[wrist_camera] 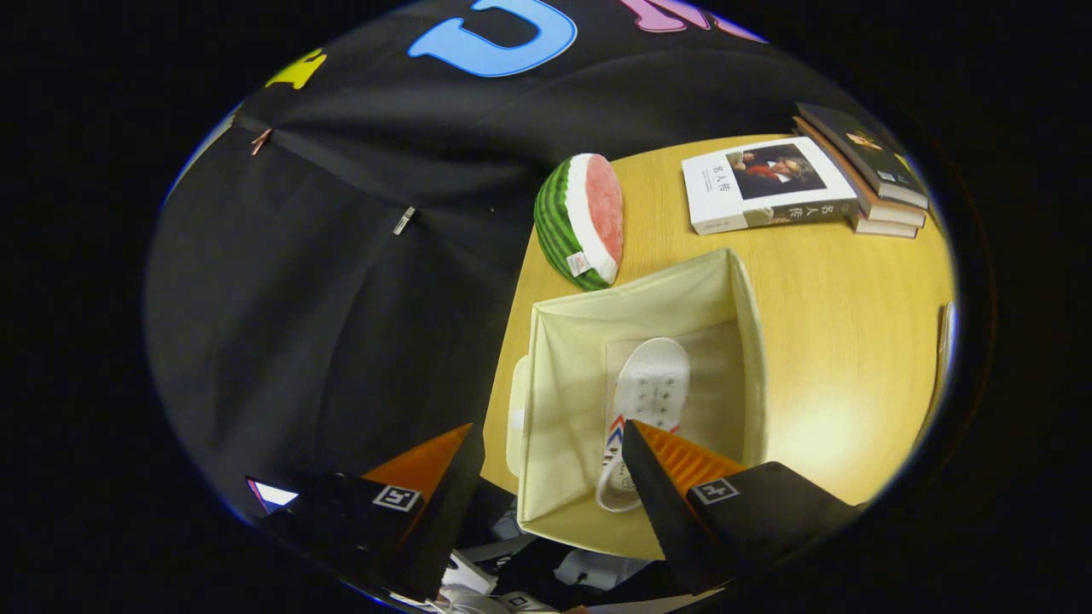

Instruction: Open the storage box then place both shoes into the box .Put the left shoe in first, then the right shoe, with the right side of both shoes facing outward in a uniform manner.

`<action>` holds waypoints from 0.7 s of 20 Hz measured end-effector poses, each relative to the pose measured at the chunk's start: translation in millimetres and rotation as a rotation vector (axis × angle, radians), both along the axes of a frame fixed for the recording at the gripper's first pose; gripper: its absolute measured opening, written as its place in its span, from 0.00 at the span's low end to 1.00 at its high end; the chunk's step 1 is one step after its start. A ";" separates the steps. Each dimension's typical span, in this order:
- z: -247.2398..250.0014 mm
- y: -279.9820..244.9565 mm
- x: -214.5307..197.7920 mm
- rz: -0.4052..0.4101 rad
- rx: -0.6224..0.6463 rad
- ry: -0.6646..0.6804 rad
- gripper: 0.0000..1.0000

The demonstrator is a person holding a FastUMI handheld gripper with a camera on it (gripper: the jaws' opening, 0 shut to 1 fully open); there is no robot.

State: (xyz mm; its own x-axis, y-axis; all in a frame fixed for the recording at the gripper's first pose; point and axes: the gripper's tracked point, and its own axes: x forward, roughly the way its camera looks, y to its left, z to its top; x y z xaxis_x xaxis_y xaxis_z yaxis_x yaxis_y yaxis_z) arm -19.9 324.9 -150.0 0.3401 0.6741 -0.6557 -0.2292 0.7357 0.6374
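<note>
Cream fabric forms the open storage box, which is seen from above in the gripper view, standing on a yellow wooden table near the table's edge by the black booth wall. One white shoe with red and blue side stripes is laid on the box floor, its toe pointed away from the gripper. The gripper is held above the box, tilted downward into it; its fingers are spread wide apart and nothing is gripped between them. One finger is seen over the table edge outside the box, the other over the shoe's heel end. Beyond the box a watermelon-slice cushion is set on the table, and further off a stack of books is placed.
</note>
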 end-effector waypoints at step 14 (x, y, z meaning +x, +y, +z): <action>-41.4 -339.0 8.7 -0.198 -0.283 -0.066 0.99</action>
State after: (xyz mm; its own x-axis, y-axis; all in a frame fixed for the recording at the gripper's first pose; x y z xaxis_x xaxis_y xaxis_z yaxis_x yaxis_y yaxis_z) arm -11.2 -14.2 -191.4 0.4942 0.3852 -0.7793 -0.0981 0.9154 0.3903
